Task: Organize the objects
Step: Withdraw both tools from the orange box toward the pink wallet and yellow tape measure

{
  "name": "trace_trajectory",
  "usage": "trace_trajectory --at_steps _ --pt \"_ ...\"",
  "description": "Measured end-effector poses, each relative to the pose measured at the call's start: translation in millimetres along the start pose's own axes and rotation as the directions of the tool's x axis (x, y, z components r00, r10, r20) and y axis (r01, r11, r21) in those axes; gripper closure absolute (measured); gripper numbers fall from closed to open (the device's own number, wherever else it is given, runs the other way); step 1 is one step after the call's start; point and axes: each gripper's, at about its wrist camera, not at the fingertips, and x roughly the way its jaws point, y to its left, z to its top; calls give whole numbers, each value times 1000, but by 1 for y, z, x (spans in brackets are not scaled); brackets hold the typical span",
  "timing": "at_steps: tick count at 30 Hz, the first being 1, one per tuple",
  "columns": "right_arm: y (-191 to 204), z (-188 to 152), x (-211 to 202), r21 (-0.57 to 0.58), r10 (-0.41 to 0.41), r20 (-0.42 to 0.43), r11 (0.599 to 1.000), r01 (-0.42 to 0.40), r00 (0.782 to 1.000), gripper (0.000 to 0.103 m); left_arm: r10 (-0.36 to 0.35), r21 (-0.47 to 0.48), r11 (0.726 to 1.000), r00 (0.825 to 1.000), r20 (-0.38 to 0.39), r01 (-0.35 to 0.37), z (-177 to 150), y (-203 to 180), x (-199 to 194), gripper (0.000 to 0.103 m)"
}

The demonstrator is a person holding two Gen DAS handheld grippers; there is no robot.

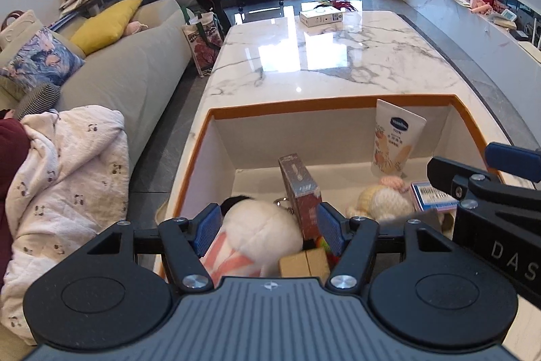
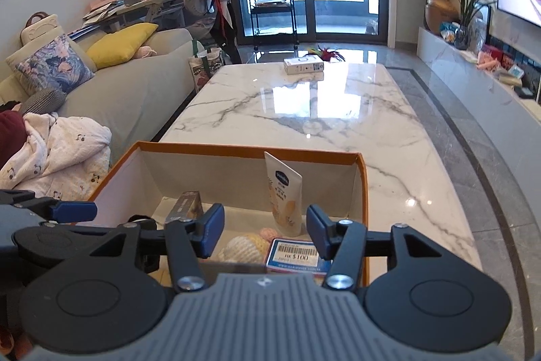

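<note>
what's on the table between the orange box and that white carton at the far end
Nothing. Between the orange-rimmed box and the white carton, the marble table is bare, showing only window reflections. Both wrist views show this, the right most clearly.

The left gripper's body hides the lower half of the white-and-pink striped plush toy (image 1: 260, 235) and the tan wooden block (image 1: 304, 263)

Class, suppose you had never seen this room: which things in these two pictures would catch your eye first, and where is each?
First comes the orange-rimmed box at the near end of the marble table, filled with small things: a cream tube upright against its far wall, a white plush toy and a barcode card. Both claws, left and right, hang open over it. A small white box lies alone at the far end.
</note>
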Motion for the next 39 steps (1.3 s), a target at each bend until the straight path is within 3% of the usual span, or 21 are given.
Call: trace_trajectory --at_steps 9,20,30,39 --pt "6 -25 -60 29 36 42 999 -37 998 40 -12 5 1000 1000 18 12 -38 -8 -38 22" --pt "26 -60 -123 -41 40 109 999 -36 993 34 -43 -2 999 998 39 43 -80 -18 -78 20" --pt "17 -88 -147 -21 48 121 999 -46 991 30 -21 -23 1000 1000 7 21 -111 -7 -78 18" --pt "8 -104 -140 -30 30 101 999 -28 994 26 -24 -15 1000 999 -23 24 -124 -11 -68 18"
